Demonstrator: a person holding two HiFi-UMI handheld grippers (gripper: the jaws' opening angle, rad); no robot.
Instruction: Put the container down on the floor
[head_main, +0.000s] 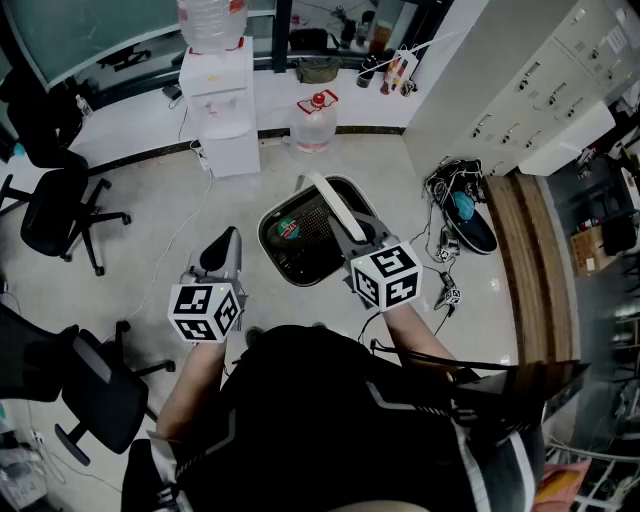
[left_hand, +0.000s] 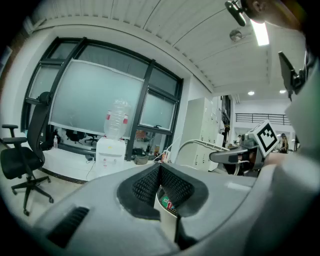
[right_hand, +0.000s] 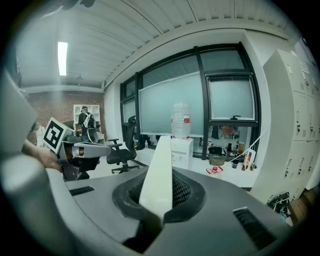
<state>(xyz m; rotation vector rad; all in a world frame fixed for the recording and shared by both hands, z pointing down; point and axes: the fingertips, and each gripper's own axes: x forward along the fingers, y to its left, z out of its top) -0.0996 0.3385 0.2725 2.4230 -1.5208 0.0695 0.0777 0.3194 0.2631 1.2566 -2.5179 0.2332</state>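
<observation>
A black mesh container (head_main: 300, 278) with a red and green item inside hangs below me over the pale floor; whether its bottom touches the floor I cannot tell. Its white handle (head_main: 328, 203) stands raised, and my right gripper (head_main: 352, 232) is shut on it. In the right gripper view the handle (right_hand: 160, 165) runs as a white strip between the pads. My left gripper (head_main: 232, 240) is shut on nothing, a little left of the container's rim. In the left gripper view its pads (left_hand: 145, 187) meet at the tips, with the container (left_hand: 167, 205) showing beneath them.
A water dispenser (head_main: 220, 110) and a spare water bottle (head_main: 313, 122) stand by the far wall. Black office chairs (head_main: 60, 210) are at the left. Cables and a shoe (head_main: 462, 215) lie to the right, beside white lockers (head_main: 540, 90).
</observation>
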